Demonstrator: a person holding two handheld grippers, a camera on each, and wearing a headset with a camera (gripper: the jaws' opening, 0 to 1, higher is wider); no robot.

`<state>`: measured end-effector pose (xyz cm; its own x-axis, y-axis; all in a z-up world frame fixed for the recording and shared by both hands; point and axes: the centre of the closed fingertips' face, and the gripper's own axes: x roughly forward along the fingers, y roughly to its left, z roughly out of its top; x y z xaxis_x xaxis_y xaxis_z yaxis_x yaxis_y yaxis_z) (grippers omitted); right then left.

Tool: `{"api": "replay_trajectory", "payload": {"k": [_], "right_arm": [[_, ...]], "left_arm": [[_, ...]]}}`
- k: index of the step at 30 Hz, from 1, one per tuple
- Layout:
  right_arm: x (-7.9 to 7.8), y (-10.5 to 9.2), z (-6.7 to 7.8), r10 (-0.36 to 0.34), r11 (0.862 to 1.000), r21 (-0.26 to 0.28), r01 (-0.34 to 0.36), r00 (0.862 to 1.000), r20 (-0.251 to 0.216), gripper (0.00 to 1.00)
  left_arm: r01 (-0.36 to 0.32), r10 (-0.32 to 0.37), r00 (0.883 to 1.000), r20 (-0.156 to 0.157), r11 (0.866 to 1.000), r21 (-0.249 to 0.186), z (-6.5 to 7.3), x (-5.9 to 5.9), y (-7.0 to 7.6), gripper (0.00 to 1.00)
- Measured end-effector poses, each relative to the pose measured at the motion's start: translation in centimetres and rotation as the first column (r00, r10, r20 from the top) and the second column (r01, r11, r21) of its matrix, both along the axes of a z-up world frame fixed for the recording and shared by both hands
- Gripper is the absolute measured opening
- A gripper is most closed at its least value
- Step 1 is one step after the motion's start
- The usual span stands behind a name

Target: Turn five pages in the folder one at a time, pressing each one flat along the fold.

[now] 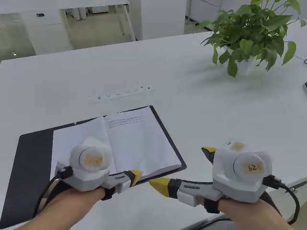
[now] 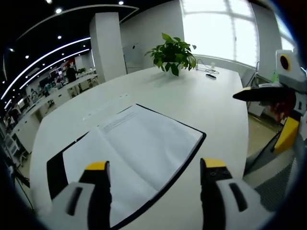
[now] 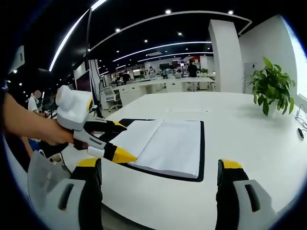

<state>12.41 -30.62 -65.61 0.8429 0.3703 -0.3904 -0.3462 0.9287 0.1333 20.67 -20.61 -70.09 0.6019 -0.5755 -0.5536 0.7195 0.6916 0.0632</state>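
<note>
The folder [image 1: 129, 139] lies open on the white table [image 1: 216, 110], with white pages on a black cover; it also appears as the folder [image 2: 144, 143] and the folder [image 3: 168, 143]. My left gripper [image 1: 129, 177] hovers open at the folder's near edge, over its lower right part. In its own view, the left gripper [image 2: 156, 165] holds nothing. My right gripper [image 1: 184, 168] is open and empty, to the right of the folder above bare table. From its own view, the right gripper [image 3: 159, 165] faces the folder's right edge, with the left gripper [image 3: 122, 140] at the left.
A potted plant [image 1: 249, 33] stands at the far right of the table. A strip of sockets [image 1: 120, 93] is set into the tabletop behind the folder. A small dark item [image 2: 210, 75] lies near the plant. The table's near edge runs just under both hands.
</note>
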Motion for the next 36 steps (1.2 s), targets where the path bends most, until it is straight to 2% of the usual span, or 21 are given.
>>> {"api": "replay_trajectory", "payload": {"k": [8, 15, 17, 27, 31, 36], "right_arm": [[0.0, 0.3, -0.2, 0.004, 1.0, 0.007, -0.003, 1.0, -0.005, 1.0], [0.1, 0.1, -0.6, 0.007, 1.0, 0.007, -0.007, 1.0, -0.016, 1.0], [0.1, -0.1, -0.8, 0.005, 1.0, 0.012, -0.004, 1.0, -0.024, 1.0], [0.1, -1.0, -1.1, -0.024, 0.999, 0.037, 0.025, 0.999, -0.03, 1.0], [0.2, -1.4, -1.2, -0.039, 0.998, 0.049, 0.041, 0.999, -0.035, 1.0], [0.2, -2.0, -1.1, -0.064, 0.996, 0.064, 0.066, 0.997, -0.037, 1.0]], "left_arm": [[0.008, -0.008, 1.0, -0.004, 1.0, 0.005, -1.3, 1.1, -1.7, 0.71], [0.007, -0.007, 1.0, -0.017, 1.0, -0.013, -2.3, 2.0, -3.4, 0.66], [0.016, -0.016, 1.0, -0.018, 1.0, 0.001, -2.8, 2.1, -3.8, 0.64], [0.01, -0.013, 0.999, -0.047, 0.998, -0.062, -3.9, 2.5, -6.8, 0.6], [0.015, -0.018, 0.998, -0.058, 0.998, -0.055, -5.0, 2.8, -7.9, 0.57], [-0.003, -0.003, 0.997, -0.076, 0.997, -0.074, -5.6, 3.1, -8.9, 0.56]]}}
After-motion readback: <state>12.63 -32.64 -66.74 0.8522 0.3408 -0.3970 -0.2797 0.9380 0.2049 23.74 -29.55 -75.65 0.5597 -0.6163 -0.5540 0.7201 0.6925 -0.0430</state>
